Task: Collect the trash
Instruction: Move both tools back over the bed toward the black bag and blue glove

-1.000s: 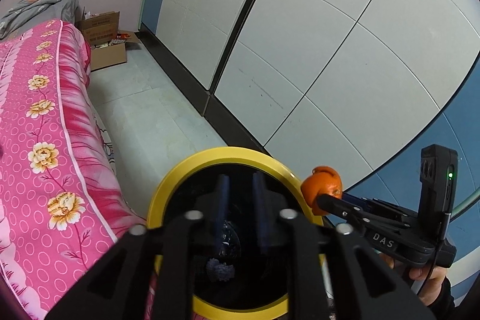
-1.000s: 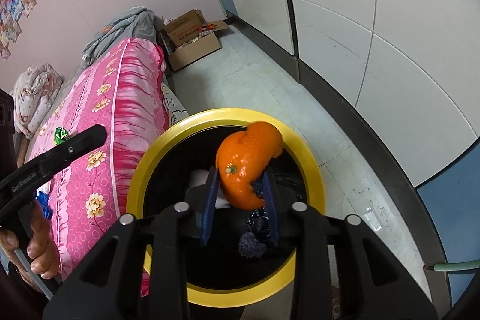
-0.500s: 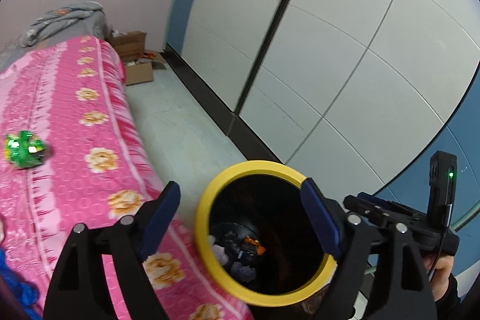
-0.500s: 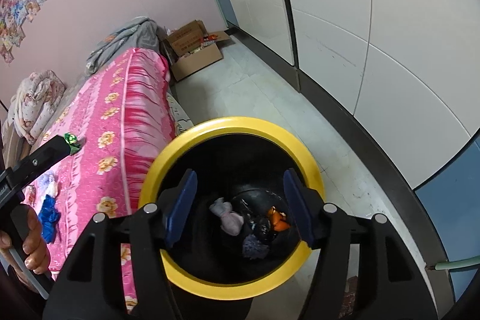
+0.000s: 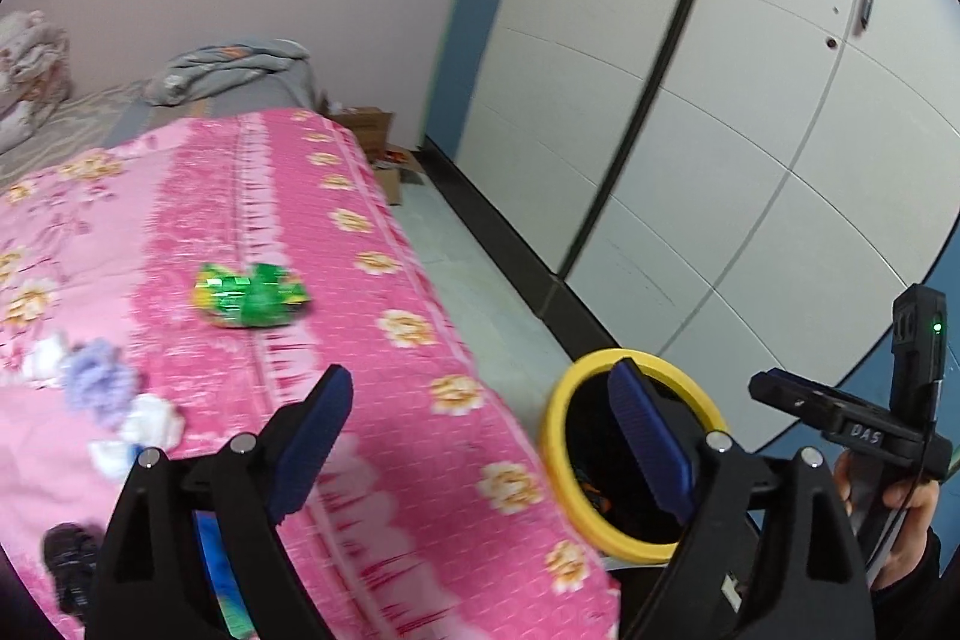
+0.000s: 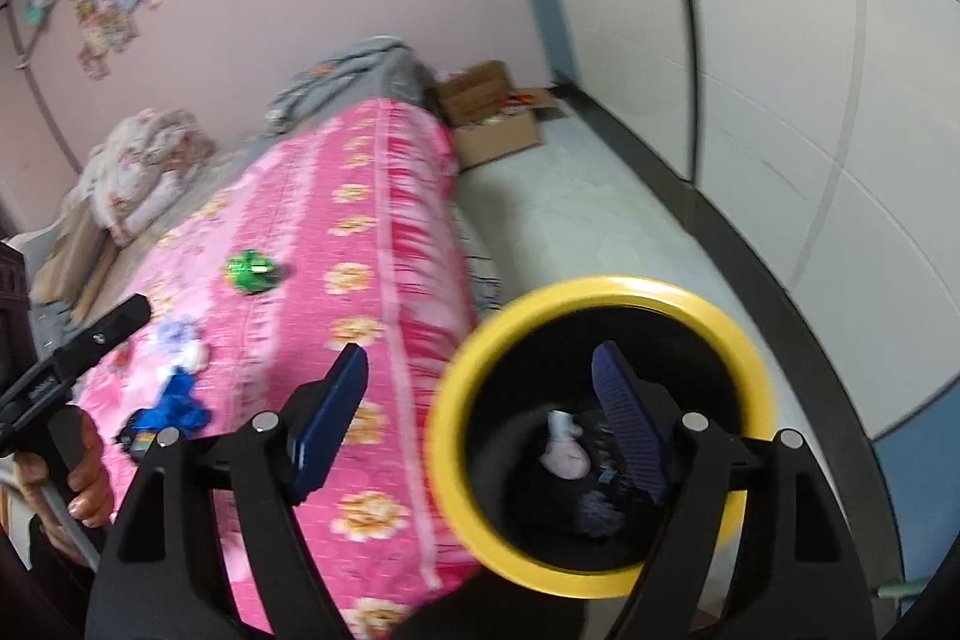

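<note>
Pink bedspread (image 5: 372, 340): green wrapper (image 5: 251, 294) long axis crosswise; both grippers' jaws opening, empty.

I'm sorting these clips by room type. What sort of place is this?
Most likely a bedroom. A bed with a pink floral cover fills the left side, folded bedding is piled at its far end, and pale wardrobe-style doors line the opposite wall. A yellow-rimmed bin stands beside the bed.

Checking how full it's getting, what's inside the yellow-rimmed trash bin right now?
Inside the yellow-rimmed trash bin there is a pale pink crumpled piece, some dark scraps and a bluish fuzzy clump. The right tool's finger and the dark interior hide the rest.
</note>
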Action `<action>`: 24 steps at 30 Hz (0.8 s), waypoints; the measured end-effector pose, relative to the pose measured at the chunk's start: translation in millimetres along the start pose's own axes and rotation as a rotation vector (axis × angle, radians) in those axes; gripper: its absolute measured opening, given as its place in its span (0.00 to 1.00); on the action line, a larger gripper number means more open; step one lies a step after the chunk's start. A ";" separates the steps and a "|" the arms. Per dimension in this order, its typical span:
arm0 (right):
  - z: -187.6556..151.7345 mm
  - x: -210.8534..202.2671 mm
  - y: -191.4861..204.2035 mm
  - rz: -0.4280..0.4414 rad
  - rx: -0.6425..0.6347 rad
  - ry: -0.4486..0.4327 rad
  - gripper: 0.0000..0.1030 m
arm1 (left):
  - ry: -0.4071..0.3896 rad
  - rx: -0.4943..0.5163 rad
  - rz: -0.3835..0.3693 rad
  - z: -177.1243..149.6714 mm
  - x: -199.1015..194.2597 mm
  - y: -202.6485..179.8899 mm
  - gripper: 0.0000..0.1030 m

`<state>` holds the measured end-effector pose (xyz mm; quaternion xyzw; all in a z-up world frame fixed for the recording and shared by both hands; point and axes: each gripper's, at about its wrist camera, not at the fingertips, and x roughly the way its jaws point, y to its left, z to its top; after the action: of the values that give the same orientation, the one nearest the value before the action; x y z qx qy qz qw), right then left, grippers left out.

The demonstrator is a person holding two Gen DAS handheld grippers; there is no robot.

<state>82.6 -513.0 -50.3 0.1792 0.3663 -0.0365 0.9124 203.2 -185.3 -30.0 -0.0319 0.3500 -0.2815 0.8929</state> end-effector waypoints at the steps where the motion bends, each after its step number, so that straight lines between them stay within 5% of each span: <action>1: 1.7 -0.1 10.6 0.027 -0.009 -0.009 0.75 | -0.008 -0.003 0.015 -1.2 -7.0 7.9 0.82; 12: 9.2 19.9 103.3 0.159 -0.119 0.020 0.91 | -0.030 -0.068 0.184 -25.6 -71.9 98.6 0.82; 24: -6.4 58.7 195.0 0.210 -0.282 0.110 0.92 | 0.011 -0.116 0.309 -72.1 -112.4 168.4 0.82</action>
<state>159.7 -325.0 -36.1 0.0887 0.3962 0.1205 0.9059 170.6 25.2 -58.8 -0.0275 0.3712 -0.1204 0.9203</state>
